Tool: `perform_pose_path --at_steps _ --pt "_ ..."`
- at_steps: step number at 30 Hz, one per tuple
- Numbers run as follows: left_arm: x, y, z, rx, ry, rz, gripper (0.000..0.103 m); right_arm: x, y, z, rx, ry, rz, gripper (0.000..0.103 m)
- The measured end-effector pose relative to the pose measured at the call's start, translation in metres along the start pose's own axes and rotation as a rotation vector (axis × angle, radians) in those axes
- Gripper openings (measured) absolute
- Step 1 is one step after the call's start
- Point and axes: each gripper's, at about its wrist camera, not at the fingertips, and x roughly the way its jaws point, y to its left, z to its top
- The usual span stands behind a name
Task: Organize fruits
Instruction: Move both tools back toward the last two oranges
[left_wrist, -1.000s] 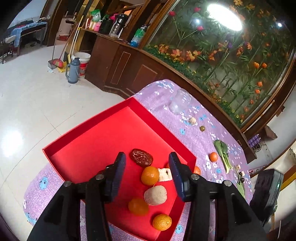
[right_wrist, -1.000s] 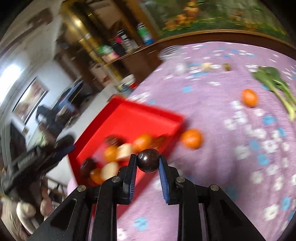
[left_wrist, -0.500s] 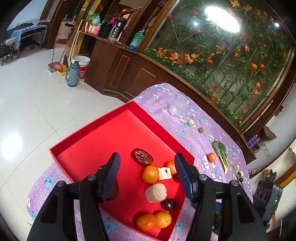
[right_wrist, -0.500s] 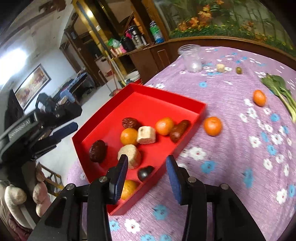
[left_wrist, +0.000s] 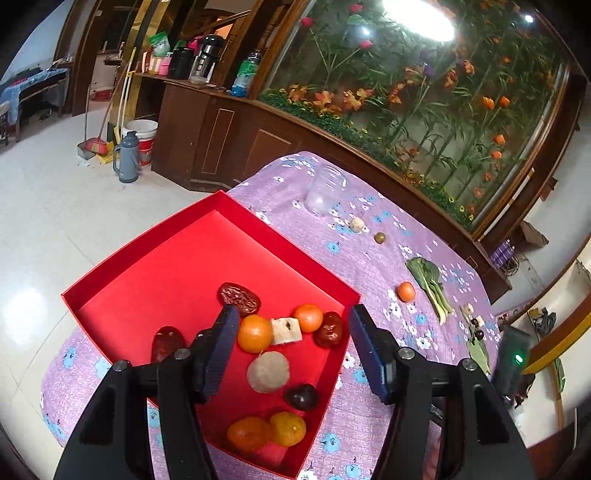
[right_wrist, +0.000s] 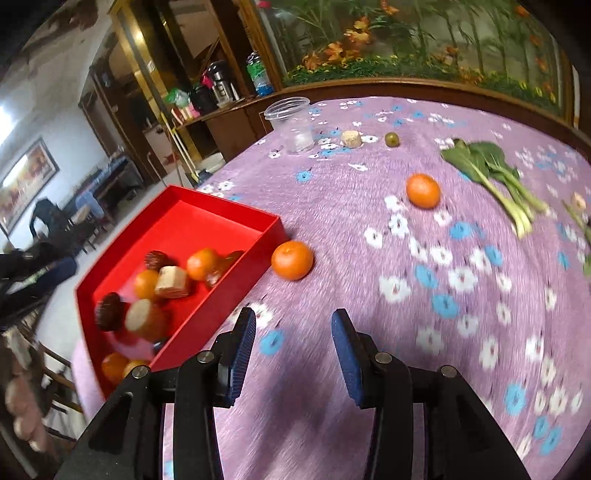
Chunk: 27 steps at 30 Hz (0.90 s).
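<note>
Nearest the left wrist camera, the left gripper (left_wrist: 290, 338) hangs over the near part of a red tray (left_wrist: 147, 254), jaws partly apart with nothing gripped. Between and below its fingers, on the tray floor, lie a pale round fruit (left_wrist: 267, 371), a dark plum-like fruit (left_wrist: 301, 397), two mandarins at the near wall (left_wrist: 267, 432), another mandarin (left_wrist: 254, 333), a pale cut chunk (left_wrist: 286, 330) and several wrinkled red dates (left_wrist: 238, 298). Seen from the right wrist camera, the right gripper (right_wrist: 293, 352) is also partly open and empty, above a purple flowered tablecloth (right_wrist: 443, 332) just right of the tray. Beyond it, one orange (right_wrist: 292, 259) sits on the cloth just beside the tray's outer wall. Farther off a second orange (right_wrist: 423, 191) lies near a leafy green vegetable (right_wrist: 491, 173). Farthest away stand a clear plastic cup (right_wrist: 293, 123), a small beige lump (right_wrist: 351, 139) and a small green fruit (right_wrist: 391, 139).
</note>
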Motion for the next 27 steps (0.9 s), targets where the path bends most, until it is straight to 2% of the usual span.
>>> perform_pose_path --at_steps 8,13,14,16,22,27 --pt "0.013 0.001 0.0 0.009 0.024 0.011 0.061 0.045 0.018 0.025 -0.18 0.007 -0.14 0.047" --pt "0.02 0.003 0.001 0.006 0.033 0.008 0.061 0.061 0.021 0.036 -0.213 0.009 -0.14 0.048" --pt "0.022 0.004 0.001 0.005 0.036 0.007 0.061 0.064 0.022 0.037 -0.212 0.016 -0.134 0.047" --pt "0.024 0.005 0.0 0.001 0.04 0.004 0.061 0.067 0.022 0.038 -0.199 0.029 -0.109 0.037" --pt "0.026 0.004 -0.003 -0.002 0.048 -0.001 0.061 0.06 0.014 0.035 -0.155 0.037 -0.09 0.036" --pt "0.028 -0.001 -0.004 0.01 0.049 -0.005 0.061 0.031 -0.02 0.024 -0.054 0.023 -0.097 0.036"
